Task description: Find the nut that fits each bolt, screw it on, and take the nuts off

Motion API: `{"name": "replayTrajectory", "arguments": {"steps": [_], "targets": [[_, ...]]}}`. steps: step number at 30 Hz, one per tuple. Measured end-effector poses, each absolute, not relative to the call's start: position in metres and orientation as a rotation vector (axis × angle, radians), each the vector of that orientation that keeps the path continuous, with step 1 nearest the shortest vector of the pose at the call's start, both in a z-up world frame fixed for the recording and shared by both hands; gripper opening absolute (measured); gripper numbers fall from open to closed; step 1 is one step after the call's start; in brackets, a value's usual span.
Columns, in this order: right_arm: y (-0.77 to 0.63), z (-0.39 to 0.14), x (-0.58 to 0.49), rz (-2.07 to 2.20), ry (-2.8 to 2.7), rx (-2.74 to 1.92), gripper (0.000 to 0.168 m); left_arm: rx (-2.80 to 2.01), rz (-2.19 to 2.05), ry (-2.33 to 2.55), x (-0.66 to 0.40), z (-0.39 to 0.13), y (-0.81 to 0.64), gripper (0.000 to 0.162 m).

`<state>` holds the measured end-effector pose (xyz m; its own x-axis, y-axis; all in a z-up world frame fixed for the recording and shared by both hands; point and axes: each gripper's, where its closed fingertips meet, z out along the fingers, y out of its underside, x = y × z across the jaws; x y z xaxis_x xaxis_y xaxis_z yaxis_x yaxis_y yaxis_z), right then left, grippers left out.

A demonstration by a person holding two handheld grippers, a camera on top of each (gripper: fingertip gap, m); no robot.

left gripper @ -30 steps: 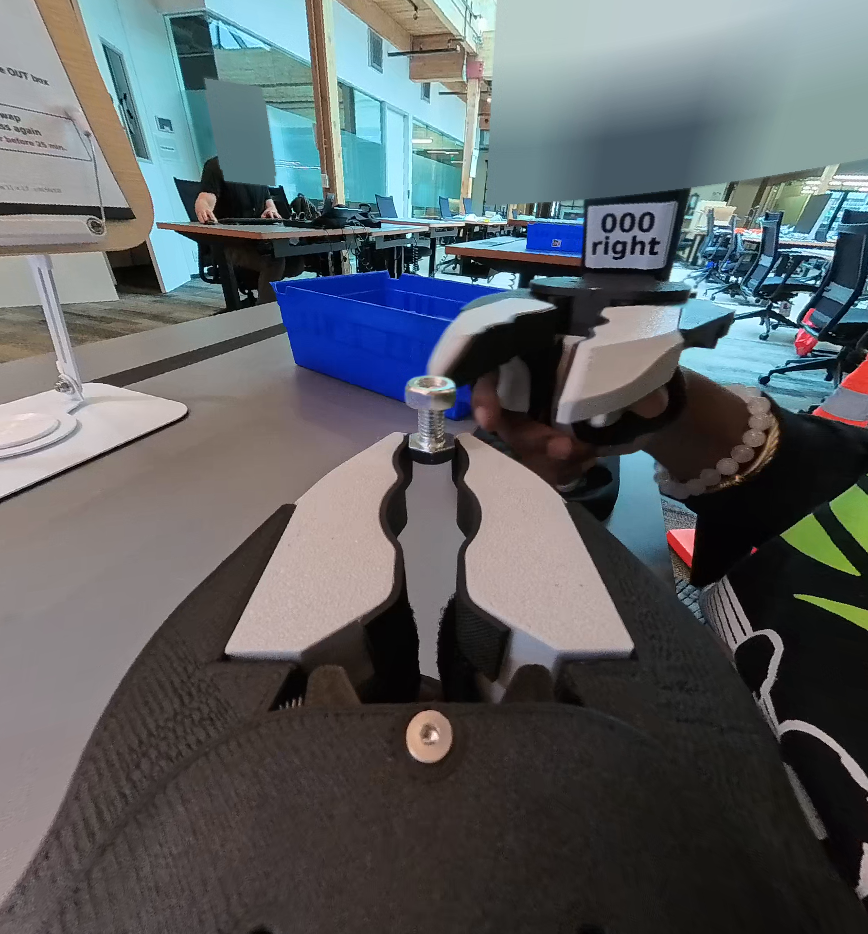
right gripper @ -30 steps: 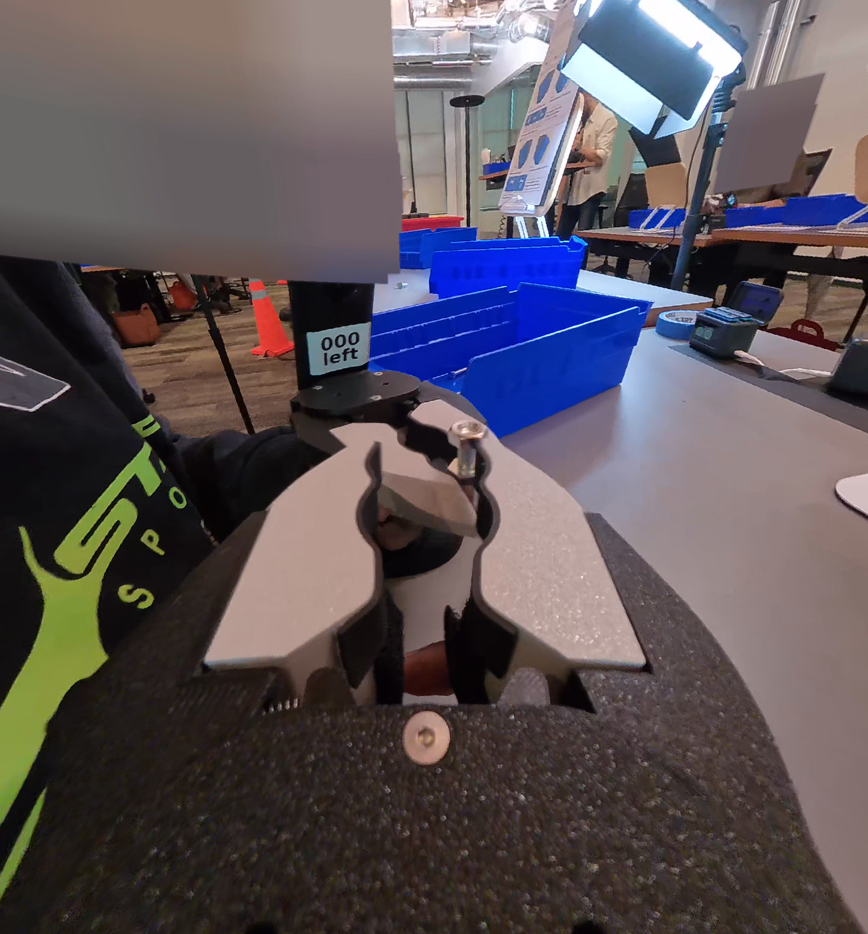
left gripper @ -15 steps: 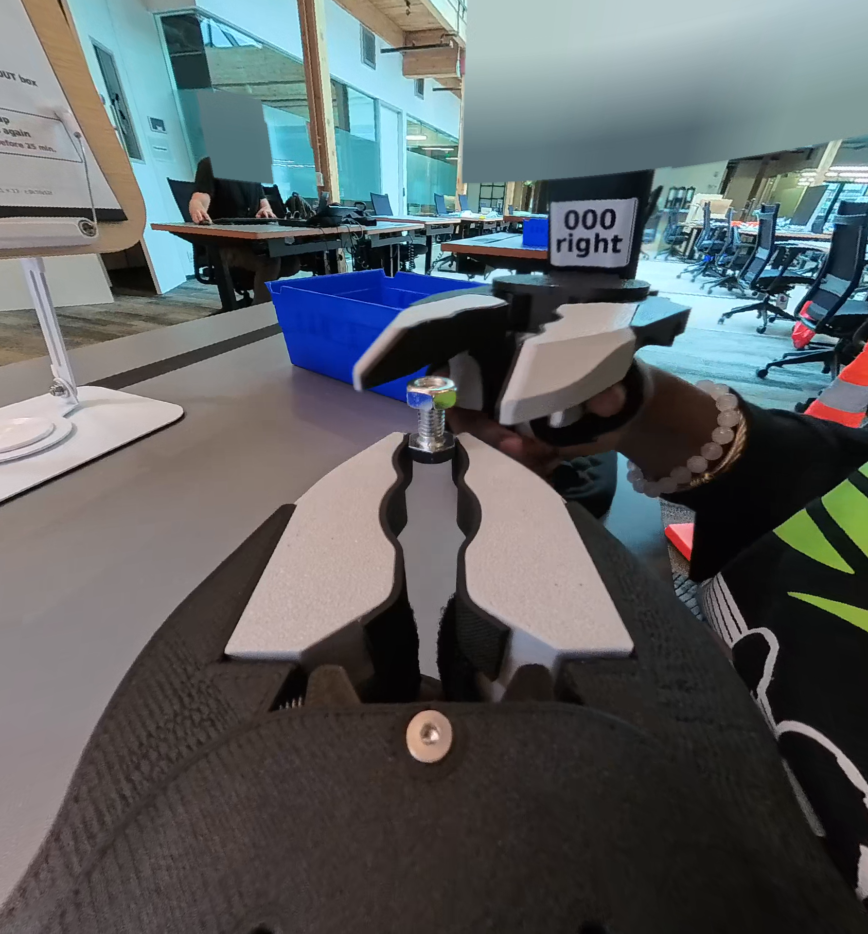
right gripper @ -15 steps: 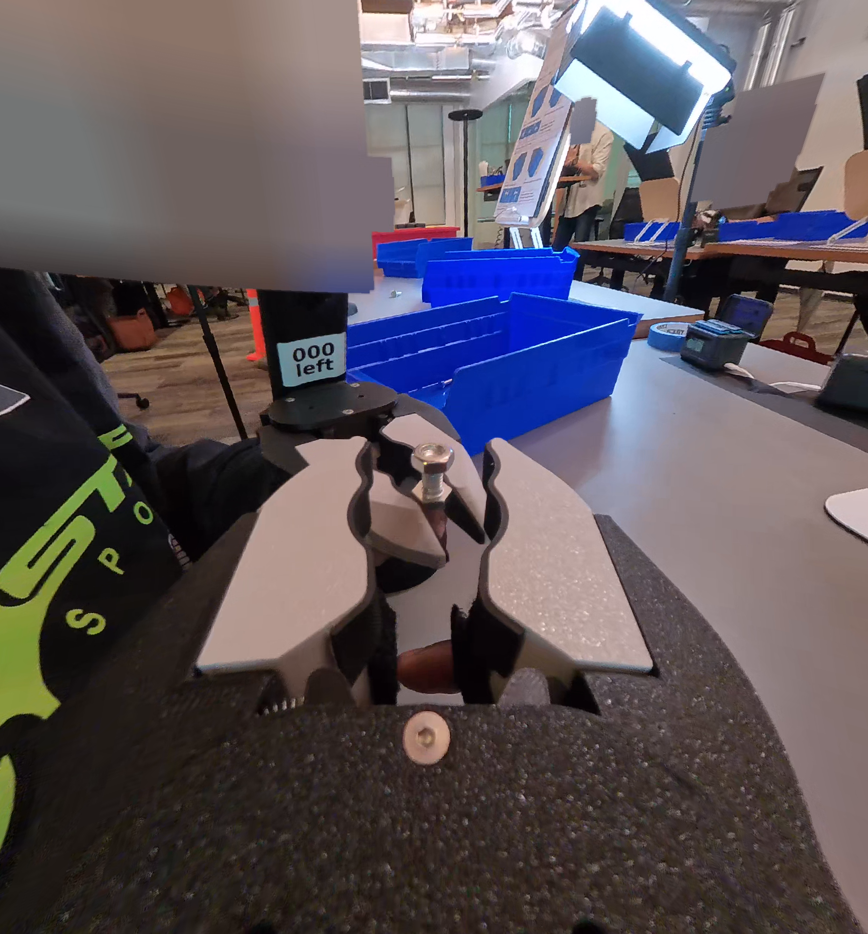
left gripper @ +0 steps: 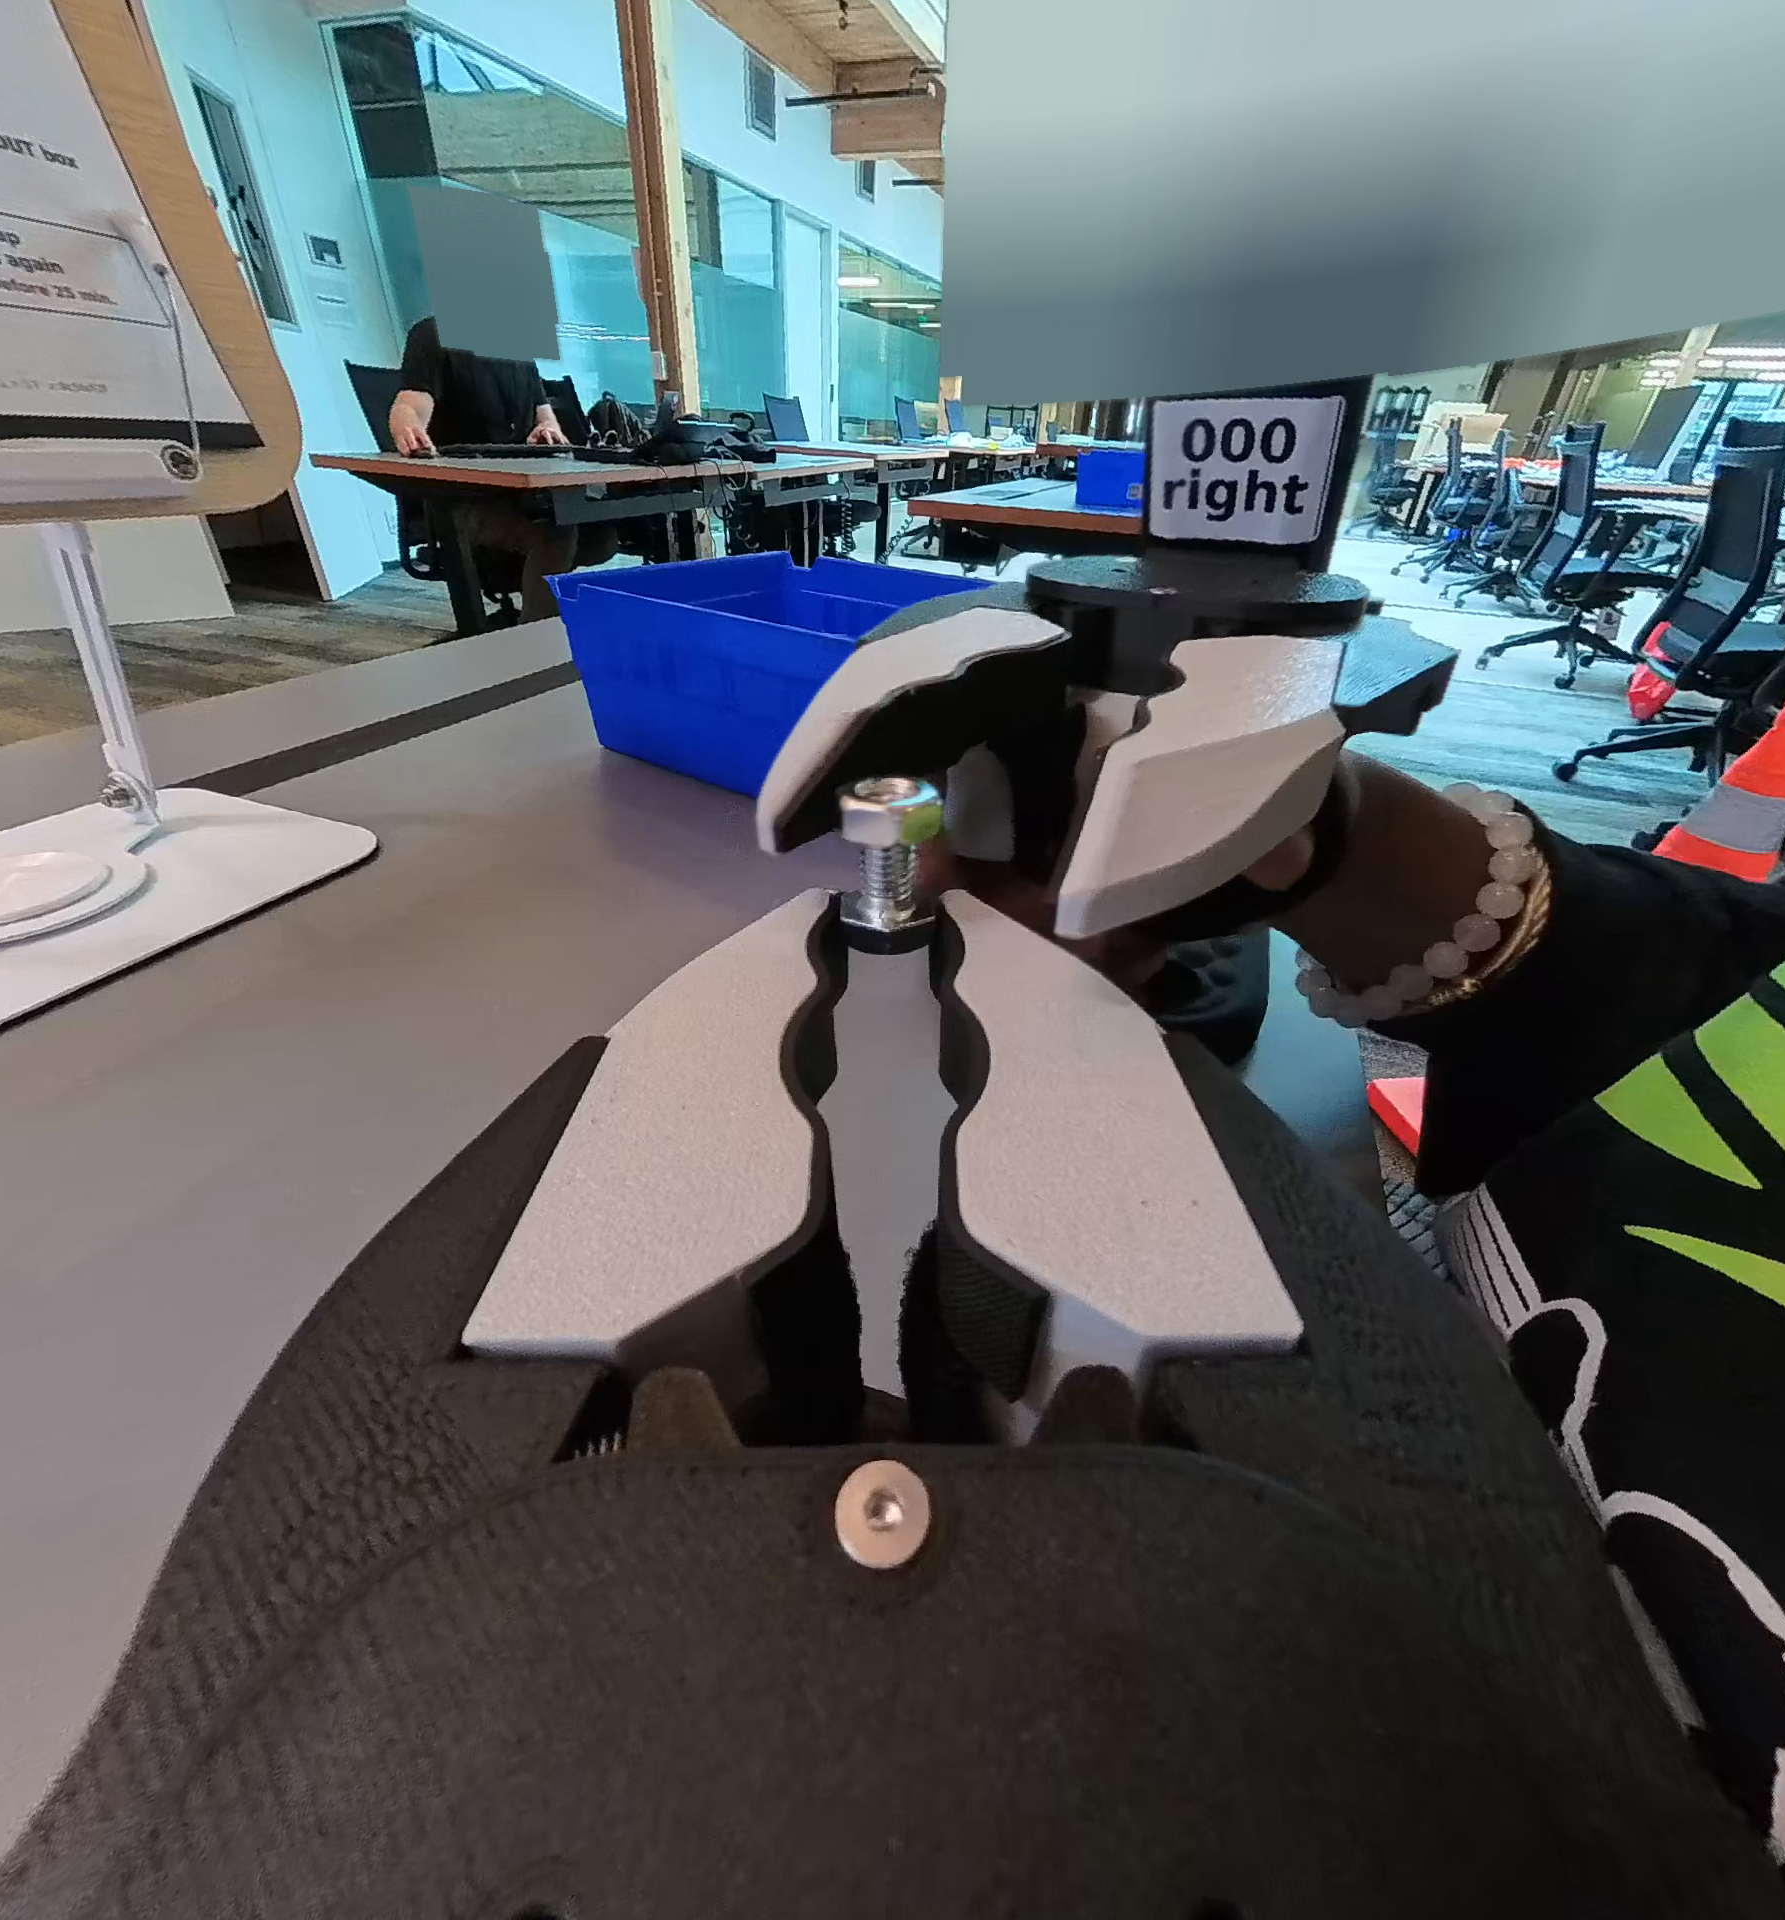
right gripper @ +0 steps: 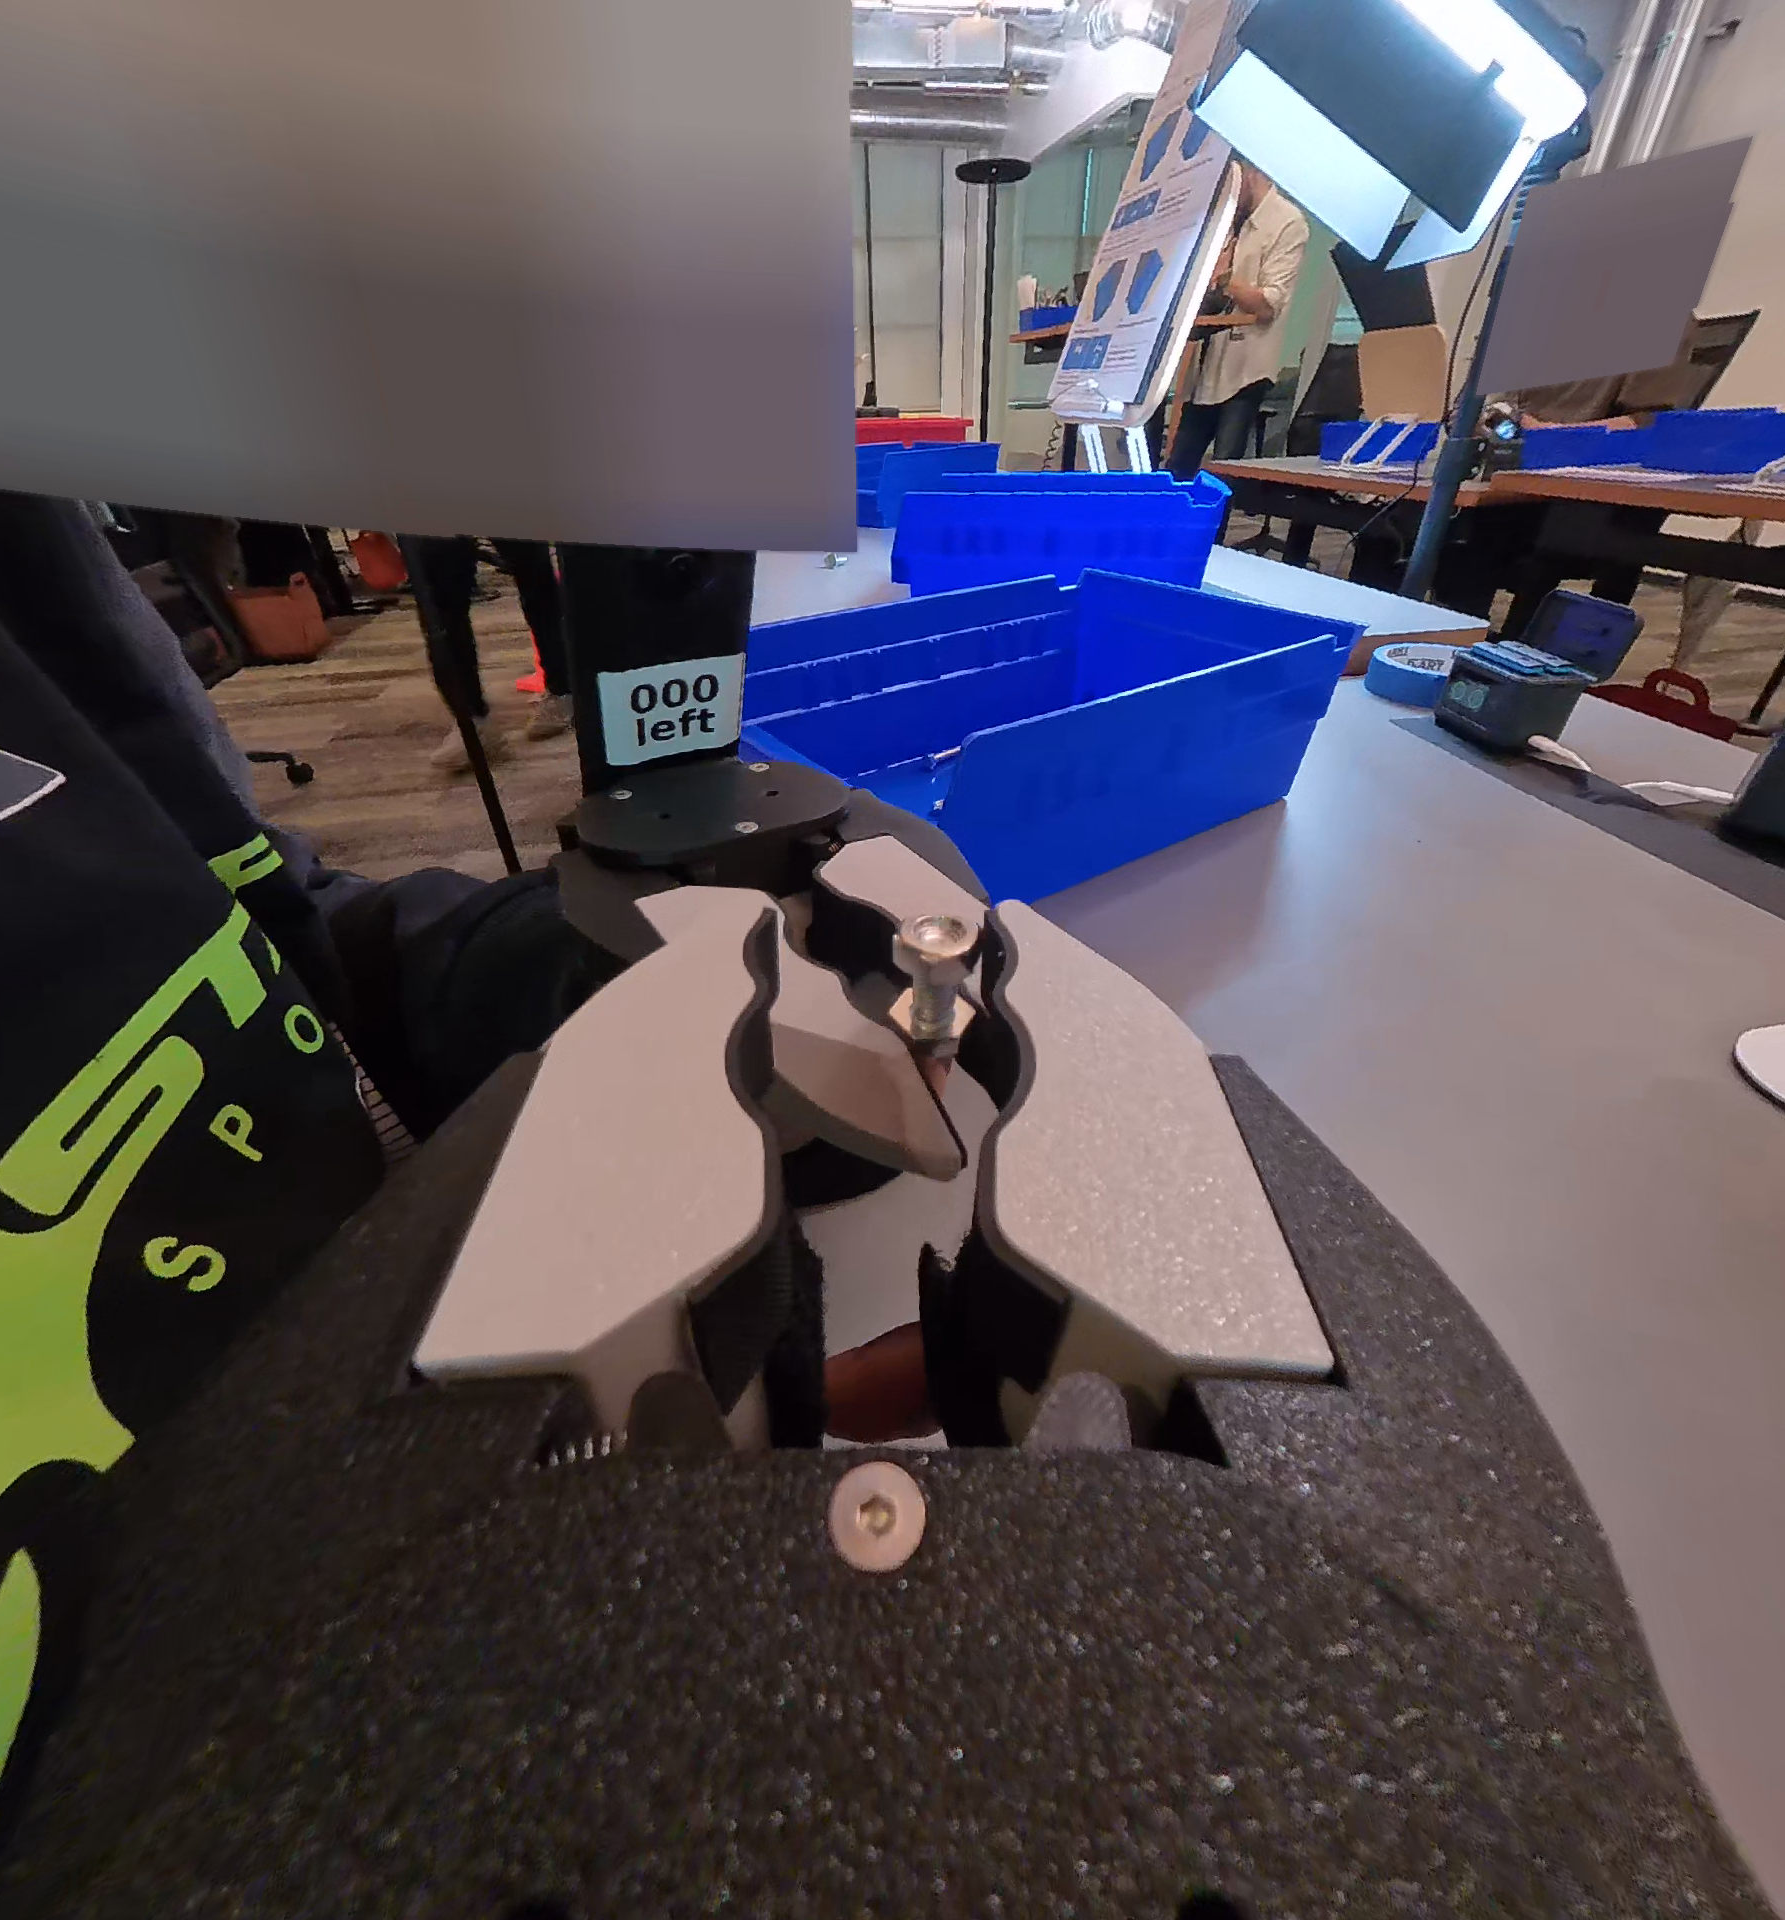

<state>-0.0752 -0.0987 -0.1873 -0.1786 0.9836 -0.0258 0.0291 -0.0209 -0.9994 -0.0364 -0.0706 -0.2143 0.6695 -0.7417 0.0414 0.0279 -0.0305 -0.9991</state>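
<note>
Fingertips of the left gripper (left gripper: 883,925) are pinched tight on a small hex nut (left gripper: 883,914), holding it level just above the grey desk (left gripper: 296,1039). A short bolt (left gripper: 886,847) stands upright out of that nut, head up, with several turns of thread showing between head and nut.

The right gripper (right gripper: 883,966) comes in from the opposite side with its jaws a moderate way apart, bracketing the bolt head. In the right wrist view one finger (right gripper: 1054,1039) looks to touch the head, while the other stands off from it with a clear gap. So it has hold of nothing yet, as far as can be judged.

The step in hand seems to be turning the bolt against the held nut. Whether it is going on or coming off cannot be told from these views.

To do it well:
- centre the head between both right fingers before closing, so the squeeze does not push the bolt sideways;
- close on the head only, clear of the thread and of the left fingertips;
- keep the left grip firm and the nut level, so the thread runs true;
- twist about the bolt's own axis, then release and regrip for the next turn.

A lopsided pinch could tilt the bolt and bind the thread, or knock the nut loose.

Beyond the grippers a blue bin (left gripper: 722,675) sits on the desk, well apart from the work.
</note>
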Motion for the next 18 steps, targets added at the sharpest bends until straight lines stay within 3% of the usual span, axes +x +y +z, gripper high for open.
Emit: {"name": "replayTrajectory", "arguments": {"steps": [4, 9, 13, 18], "targets": [[-0.096, -0.187, -0.064, 1.339, -1.314, -1.172, 0.034, -1.488, -0.683, 0.622, -0.038, -0.215, -0.069, 0.015], [-0.105, -0.186, -0.050, 1.400, -1.305, -1.152, 0.015, -1.491, -0.694, 0.609, -0.043, -0.215, -0.064, 0.015], [-0.094, -0.185, -0.051, 1.376, -1.252, -1.162, 0.019, -1.492, -0.689, 0.616, -0.044, -0.216, -0.061, 0.015], [-0.089, -0.186, -0.065, 1.378, -1.264, -1.165, 0.036, -1.492, -0.690, 0.623, -0.044, -0.217, -0.055, 0.015]]}}
